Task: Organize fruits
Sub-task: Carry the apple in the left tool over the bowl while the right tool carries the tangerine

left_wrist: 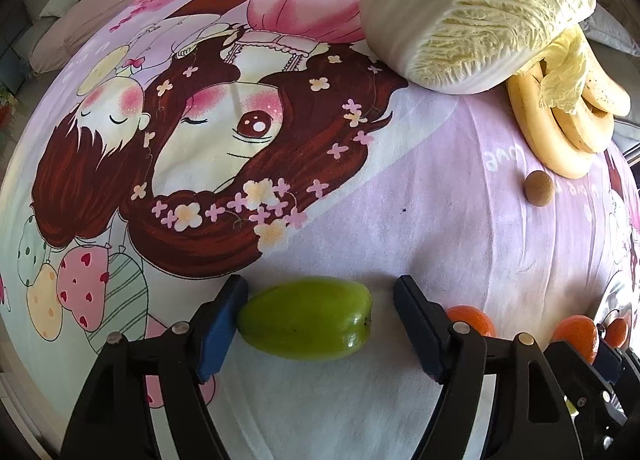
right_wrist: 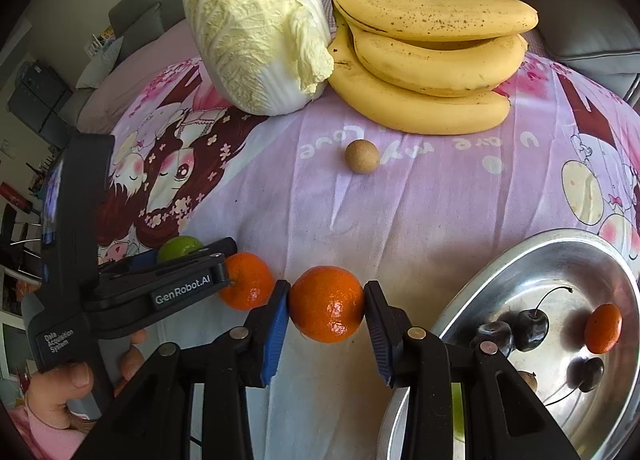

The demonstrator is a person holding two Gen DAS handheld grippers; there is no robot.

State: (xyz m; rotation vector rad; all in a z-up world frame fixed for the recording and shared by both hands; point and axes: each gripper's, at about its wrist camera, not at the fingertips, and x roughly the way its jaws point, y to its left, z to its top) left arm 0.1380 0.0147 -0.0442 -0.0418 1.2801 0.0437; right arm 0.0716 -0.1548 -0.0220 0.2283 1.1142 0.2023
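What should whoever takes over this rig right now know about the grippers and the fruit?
Right gripper: shut on a tangerine, beside the metal bowl.
Left gripper: open, green fruit lying between its fingers, far finger clear of it.
Done: cherries and a small orange fruit in the bowl.
Left: second tangerine, green fruit, brown ball, bananas. Cabbage sits at the back.

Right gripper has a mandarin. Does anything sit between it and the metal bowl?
Nothing visible does. The right gripper holds the mandarin, and only bare cloth lies between it and the near rim of the metal bowl to its right.
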